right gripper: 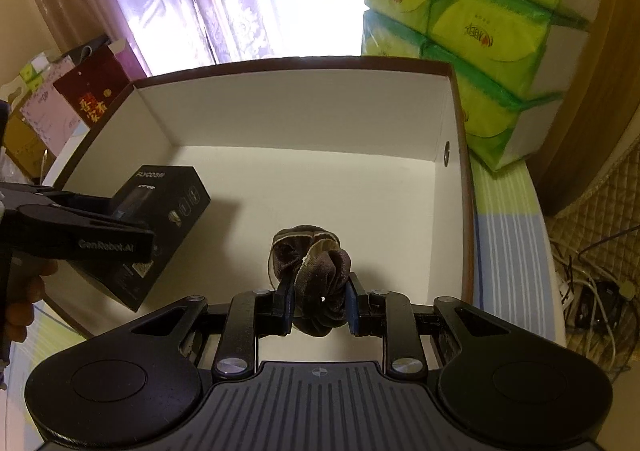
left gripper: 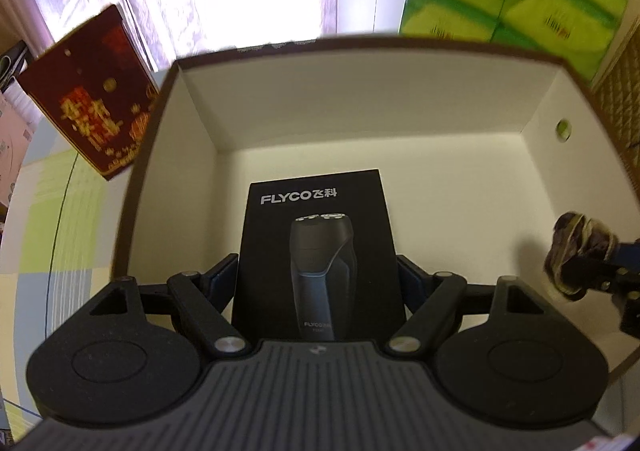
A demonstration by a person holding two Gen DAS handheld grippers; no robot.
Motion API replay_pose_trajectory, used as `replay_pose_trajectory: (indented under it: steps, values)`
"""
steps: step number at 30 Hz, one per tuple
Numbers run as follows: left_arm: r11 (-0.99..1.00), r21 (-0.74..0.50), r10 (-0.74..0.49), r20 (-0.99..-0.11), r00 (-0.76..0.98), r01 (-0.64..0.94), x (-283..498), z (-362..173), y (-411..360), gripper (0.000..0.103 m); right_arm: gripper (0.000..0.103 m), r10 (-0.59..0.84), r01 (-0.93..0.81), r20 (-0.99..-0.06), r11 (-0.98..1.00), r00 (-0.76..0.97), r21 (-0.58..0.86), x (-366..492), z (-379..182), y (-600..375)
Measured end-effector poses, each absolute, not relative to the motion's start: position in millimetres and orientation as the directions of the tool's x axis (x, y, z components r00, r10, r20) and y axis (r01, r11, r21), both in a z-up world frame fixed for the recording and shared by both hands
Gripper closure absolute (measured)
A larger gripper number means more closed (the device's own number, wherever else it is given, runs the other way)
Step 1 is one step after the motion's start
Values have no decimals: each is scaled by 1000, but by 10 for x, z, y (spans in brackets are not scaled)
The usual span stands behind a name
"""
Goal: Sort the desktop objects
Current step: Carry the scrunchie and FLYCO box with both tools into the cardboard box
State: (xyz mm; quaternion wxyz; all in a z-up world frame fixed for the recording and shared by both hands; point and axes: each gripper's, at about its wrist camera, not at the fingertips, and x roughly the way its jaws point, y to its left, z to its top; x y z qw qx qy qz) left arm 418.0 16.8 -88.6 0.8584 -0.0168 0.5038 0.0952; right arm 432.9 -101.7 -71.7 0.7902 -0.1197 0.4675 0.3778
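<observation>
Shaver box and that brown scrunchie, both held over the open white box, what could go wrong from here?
1. The shaver box hangs tilted in the left gripper; released now, it may land on an edge and tip over.
2. The scrunchie is soft and bunched in the right gripper; it might snag on a pad at release.
3. Both grippers work close together inside the white box, so they could bump.

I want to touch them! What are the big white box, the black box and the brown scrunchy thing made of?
Big white box: looks like cardboard, with matte white insides and thin folded walls.
Black box: probably printed card, smooth, with sharp edges and a shaver picture.
Brown scrunchy thing: soft cloth, maybe velvet, wrinkled and bunched in the right tool.
</observation>
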Motion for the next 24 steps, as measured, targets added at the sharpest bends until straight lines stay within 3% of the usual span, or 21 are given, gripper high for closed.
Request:
replay_pose_trajectory:
  steps: [9,16,19,23,24]
  values:
    - [981,144,188,-861,473,-128,4188,-887,114,24,81,465,-732,-850,664,246,151,4349,-744,-955]
    - [983,126,174,-871,460,-134,4131,-881,159,23,81,443,-755,-858,647,259,106,4311,-756,-904]
    - [985,115,161,-872,462,-126,4084,-857,169,22,63,438,-788,-849,615,296,43,4228,-735,-862]
    - [986,120,160,-865,475,-114,4057,-805,148,19,28,446,-810,-826,586,344,-21,4084,-668,-834]
    - [986,123,161,-863,479,-111,4048,-790,142,18,25,444,-812,-819,582,364,-45,4052,-646,-839]
